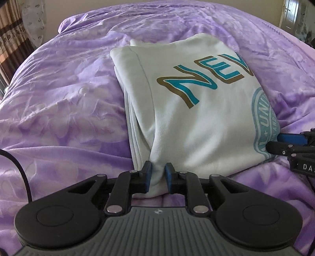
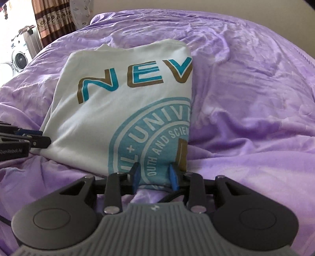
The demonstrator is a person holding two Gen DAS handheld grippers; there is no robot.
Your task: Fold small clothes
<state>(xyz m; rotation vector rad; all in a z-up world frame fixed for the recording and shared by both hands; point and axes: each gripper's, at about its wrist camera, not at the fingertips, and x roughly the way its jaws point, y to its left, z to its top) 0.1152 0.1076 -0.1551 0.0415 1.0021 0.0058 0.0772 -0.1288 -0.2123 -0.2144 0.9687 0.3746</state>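
Observation:
A white T-shirt (image 1: 189,122) with teal and brown "NEV" lettering and a light blue round seal lies folded into a narrow stack on the purple bedspread (image 1: 65,102). My left gripper (image 1: 157,175) is shut on the shirt's near left corner, cloth pinched between its blue pads. My right gripper (image 2: 154,175) is shut on the shirt's (image 2: 122,102) near right corner, at the seal print. Each gripper shows at the edge of the other's view: the right one (image 1: 275,144) and the left one (image 2: 42,138).
The crumpled purple bedspread (image 2: 246,98) spreads all around the shirt. A black cable (image 1: 17,167) lies at the near left. Brown patterned curtains (image 2: 53,21) and a washing machine (image 2: 20,57) stand beyond the bed's far left. A door (image 1: 291,17) shows at far right.

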